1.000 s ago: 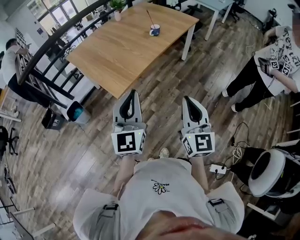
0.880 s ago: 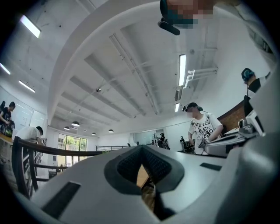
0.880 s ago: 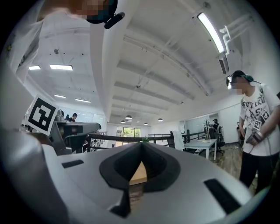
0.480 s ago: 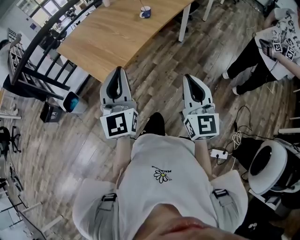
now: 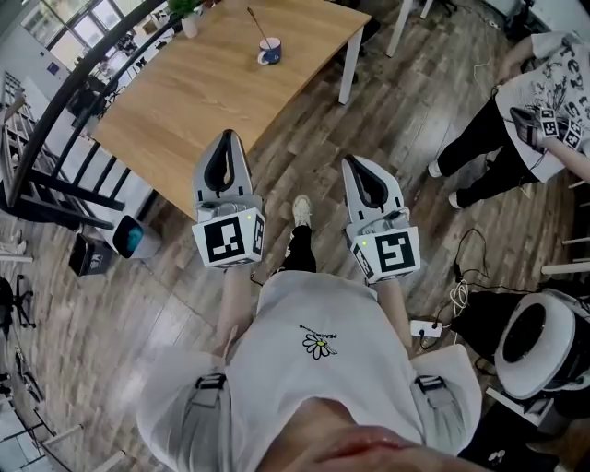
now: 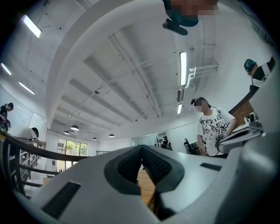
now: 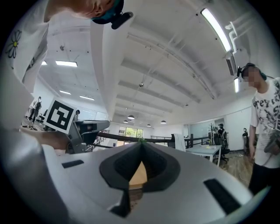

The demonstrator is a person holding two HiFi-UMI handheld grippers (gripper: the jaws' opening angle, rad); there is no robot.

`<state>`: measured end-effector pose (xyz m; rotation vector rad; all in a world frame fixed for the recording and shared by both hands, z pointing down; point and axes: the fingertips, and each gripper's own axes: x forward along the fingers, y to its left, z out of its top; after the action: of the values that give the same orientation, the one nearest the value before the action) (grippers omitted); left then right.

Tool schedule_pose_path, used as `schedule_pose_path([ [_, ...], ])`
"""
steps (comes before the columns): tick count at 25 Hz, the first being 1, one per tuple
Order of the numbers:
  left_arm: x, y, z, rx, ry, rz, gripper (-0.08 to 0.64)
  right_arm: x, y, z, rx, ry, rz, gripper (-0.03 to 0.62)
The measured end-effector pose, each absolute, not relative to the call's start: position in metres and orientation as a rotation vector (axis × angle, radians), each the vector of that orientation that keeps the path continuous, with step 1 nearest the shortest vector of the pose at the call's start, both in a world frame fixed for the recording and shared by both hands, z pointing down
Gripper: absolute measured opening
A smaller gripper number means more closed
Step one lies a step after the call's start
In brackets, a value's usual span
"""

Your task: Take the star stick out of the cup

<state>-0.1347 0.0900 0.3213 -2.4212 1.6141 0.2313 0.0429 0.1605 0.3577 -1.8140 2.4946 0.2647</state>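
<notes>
A blue and white cup [image 5: 269,55] stands on the far part of a wooden table [image 5: 212,101]. A thin stick [image 5: 255,24] leans out of it to the upper left; its star end is too small to make out. My left gripper [image 5: 225,137] is shut and empty, with its tip over the table's near corner, far short of the cup. The right gripper [image 5: 350,162] hangs over the wooden floor to the right of the table, also shut and empty. In the left gripper view the left gripper [image 6: 141,148] has its pads touching. The right gripper view shows the right gripper [image 7: 141,143] with its tips together too.
A person in a printed shirt [image 5: 544,92] stands at the right. A black railing [image 5: 55,120] runs along the left, with a small bin [image 5: 129,238] below it. A potted plant [image 5: 189,20] sits at the table's far edge. Cables [image 5: 461,290] and a round white device [image 5: 535,341] lie at lower right.
Both grippers have come closer to the table, still shut. The left tip now reaches the table's near corner. The person's shoe shows between the grippers.
</notes>
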Motion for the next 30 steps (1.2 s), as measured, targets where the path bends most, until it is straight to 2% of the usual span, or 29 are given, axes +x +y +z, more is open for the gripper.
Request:
schedule_pose_path([
  [17,-0.096,-0.203,0.297,-2.43,1.604,0.247,0.016,0.065,-0.162,0.321,-1.784,2.521,0.323,0.008],
  [30,-0.083,-0.275,0.299,-2.413,1.749,0.234,0.017,0.072,-0.255,0.313,-1.635,2.567,0.267,0.008],
])
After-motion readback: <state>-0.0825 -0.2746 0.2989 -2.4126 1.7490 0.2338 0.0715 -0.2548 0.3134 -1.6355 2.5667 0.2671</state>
